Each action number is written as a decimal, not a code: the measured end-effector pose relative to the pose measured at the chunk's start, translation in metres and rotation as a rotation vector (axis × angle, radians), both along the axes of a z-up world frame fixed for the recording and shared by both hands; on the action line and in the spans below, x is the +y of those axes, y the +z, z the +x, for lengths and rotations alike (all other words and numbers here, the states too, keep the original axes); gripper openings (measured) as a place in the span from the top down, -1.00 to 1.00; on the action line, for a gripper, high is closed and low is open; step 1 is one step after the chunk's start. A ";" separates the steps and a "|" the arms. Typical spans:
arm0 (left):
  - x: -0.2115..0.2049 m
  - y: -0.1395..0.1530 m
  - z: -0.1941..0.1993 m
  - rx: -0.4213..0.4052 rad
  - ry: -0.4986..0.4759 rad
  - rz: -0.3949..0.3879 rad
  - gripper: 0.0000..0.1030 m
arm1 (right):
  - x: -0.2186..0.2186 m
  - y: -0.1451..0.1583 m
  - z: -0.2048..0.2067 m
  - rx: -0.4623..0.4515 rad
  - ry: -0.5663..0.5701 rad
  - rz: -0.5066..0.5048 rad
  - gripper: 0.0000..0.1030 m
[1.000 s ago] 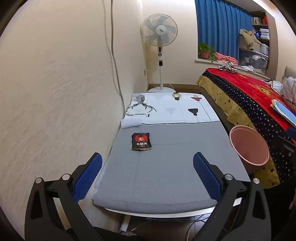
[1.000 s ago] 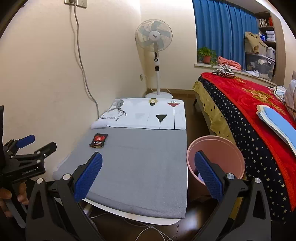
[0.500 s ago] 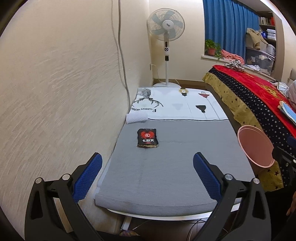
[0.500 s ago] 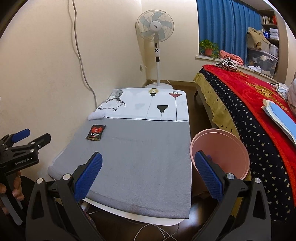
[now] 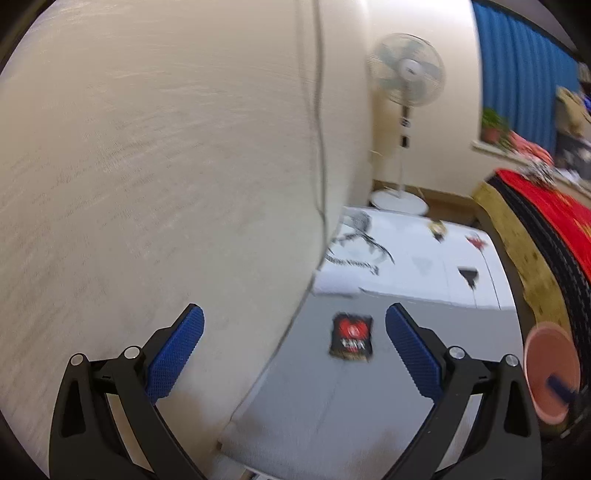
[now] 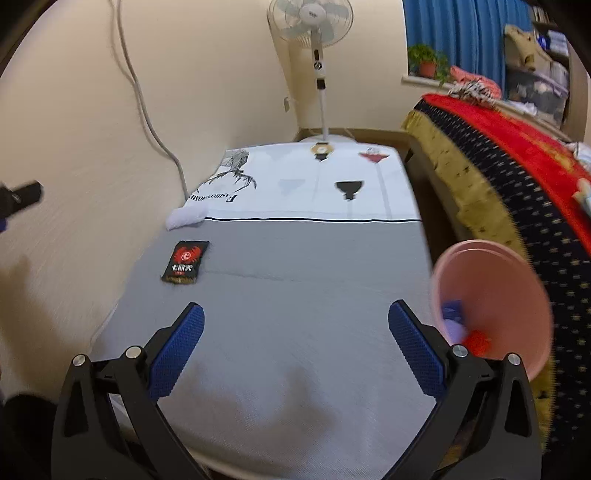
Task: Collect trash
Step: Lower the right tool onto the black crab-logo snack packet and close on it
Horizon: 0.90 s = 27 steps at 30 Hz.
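One black-red snack packet (image 6: 185,262), flat, unopened-looking

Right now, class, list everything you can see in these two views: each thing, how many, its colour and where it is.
snack packet: one, black and red, flat on the grey cloth near the wall
pink bin: one, beside the table's right edge, scraps inside
table cover: one, grey near half, white printed far half
white cloth roll: one, by the wall at the seam
standing fan: one, white, beyond the table
bed blanket: one, red, navy and gold, right
potted plant: one, green, windowsill
curtain: blue
left gripper: jaws apart, empty
right gripper: jaws apart, empty
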<state>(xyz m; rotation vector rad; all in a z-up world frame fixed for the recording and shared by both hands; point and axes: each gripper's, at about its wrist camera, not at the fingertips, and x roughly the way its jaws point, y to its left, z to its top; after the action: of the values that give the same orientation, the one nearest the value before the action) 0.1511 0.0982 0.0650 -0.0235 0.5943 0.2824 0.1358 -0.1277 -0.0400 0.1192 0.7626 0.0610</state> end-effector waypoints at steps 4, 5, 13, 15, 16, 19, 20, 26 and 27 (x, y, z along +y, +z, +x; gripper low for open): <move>0.011 0.001 0.008 -0.013 0.058 -0.018 -0.86 | 0.032 -0.018 0.037 -0.001 0.066 0.009 -0.90; 0.013 0.000 0.010 -0.013 0.070 -0.020 -0.86 | 0.044 -0.023 0.048 0.000 0.090 0.000 -0.90; 0.018 -0.003 0.019 -0.013 0.081 -0.012 -0.86 | 0.129 -0.070 0.114 0.060 0.245 -0.044 -0.90; 0.020 -0.003 0.020 -0.018 0.086 -0.013 -0.86 | 0.146 -0.081 0.124 0.073 0.267 -0.056 -0.90; 0.021 -0.003 0.021 -0.020 0.091 -0.016 -0.86 | 0.152 -0.084 0.128 0.079 0.272 -0.058 -0.90; 0.022 -0.004 0.025 -0.017 0.091 -0.018 -0.86 | 0.167 -0.091 0.141 0.096 0.273 -0.056 -0.90; 0.022 -0.005 0.026 -0.013 0.090 -0.020 -0.86 | 0.171 -0.093 0.144 0.099 0.272 -0.068 -0.90; 0.021 -0.009 0.028 0.001 0.078 -0.032 -0.86 | 0.188 -0.110 0.157 0.139 0.327 -0.126 -0.38; 0.021 -0.010 0.028 0.002 0.075 -0.031 -0.86 | 0.188 -0.109 0.154 0.114 0.333 -0.133 -0.20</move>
<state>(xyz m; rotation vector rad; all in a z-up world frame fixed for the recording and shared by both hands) 0.1794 0.1188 0.0550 -0.0756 0.6010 0.3456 0.2900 0.0599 -0.1491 -0.1327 0.8926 0.3216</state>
